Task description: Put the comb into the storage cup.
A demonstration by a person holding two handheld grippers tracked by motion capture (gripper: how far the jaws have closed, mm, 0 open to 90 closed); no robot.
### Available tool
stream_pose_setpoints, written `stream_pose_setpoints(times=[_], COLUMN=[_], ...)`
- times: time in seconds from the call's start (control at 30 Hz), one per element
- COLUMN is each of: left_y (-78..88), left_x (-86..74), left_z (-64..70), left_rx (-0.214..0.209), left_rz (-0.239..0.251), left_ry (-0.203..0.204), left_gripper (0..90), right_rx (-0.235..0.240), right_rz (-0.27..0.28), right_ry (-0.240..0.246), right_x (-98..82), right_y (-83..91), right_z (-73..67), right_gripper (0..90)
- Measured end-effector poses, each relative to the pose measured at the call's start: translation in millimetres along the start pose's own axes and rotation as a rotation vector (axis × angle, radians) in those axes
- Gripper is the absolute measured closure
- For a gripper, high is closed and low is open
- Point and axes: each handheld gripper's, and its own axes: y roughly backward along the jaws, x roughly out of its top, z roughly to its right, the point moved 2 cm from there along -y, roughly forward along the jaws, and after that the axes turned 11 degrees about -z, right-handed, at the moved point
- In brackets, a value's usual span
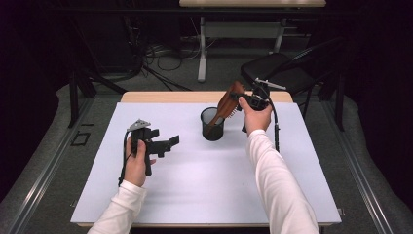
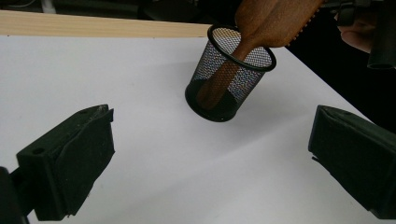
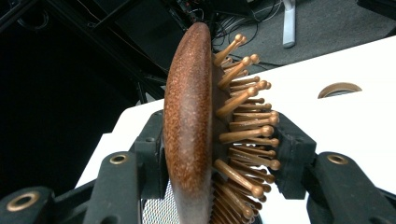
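We've got a white tabletop with a pale wooden strip along the far edge. Behind it: a black folding chair, a grey-legged desk and loose cables on the floor.

On the table, a black wire-mesh cup stands upright near the far middle. A brown wooden paddle hairbrush with wooden pins has its handle down inside the cup, tip resting at the bottom against the near wall per the left gripper view. Brush leans up and right, head well above the rim.

Our right gripper is at the brush head. In the right gripper view the brush sits between the two black jaws: left pad flush against the smooth back, right pad against the pin tips. We read that as clamped on the head. Right hand is raised above the table just right of the cup, forearm in a white sleeve coming in from the bottom, gripper pointing left toward the cup. Its cable hangs down the right side.

Our left gripper hovers low over the table left of the cup, well apart from it, aimed right at it. Jaws stand wide apart, nothing between them, bare table below. The mesh cup sits ahead of them. Left hand grips the handle upright, grey three-cornered plate on top.

Nothing lies between the left gripper and the cup.
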Motion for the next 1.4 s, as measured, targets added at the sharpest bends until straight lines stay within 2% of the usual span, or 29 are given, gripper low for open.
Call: stream_pose_setpoints(times=[0.47, 0.6, 0.73, 1.4], left_y=[0.0, 0.1, 0.7, 0.6], left_x=[-0.1, -0.1, 0.1, -0.1], left_z=[0.2, 0.3, 0.0, -0.1], left_rx=[0.002, 0.002, 0.001, 0.001], left_rz=[0.001, 0.002, 0.004, 0.001], left_ry=[0.001, 0.002, 0.003, 0.002], left_gripper=[0.3, 0.3, 0.3, 0.3], right_rx=[0.021, 0.025, 0.029, 0.020], right_rz=[-0.004, -0.009, -0.008, -0.002], right_ry=[0.008, -0.011, -0.010, -0.006], right_x=[0.6, 0.2, 0.3, -0.7], right_y=[-0.1, 0.0, 0.1, -0.5], right_z=[4.5, 4.3, 5.5, 4.4], right_gripper=[45.8, 45.7, 45.6, 42.0])
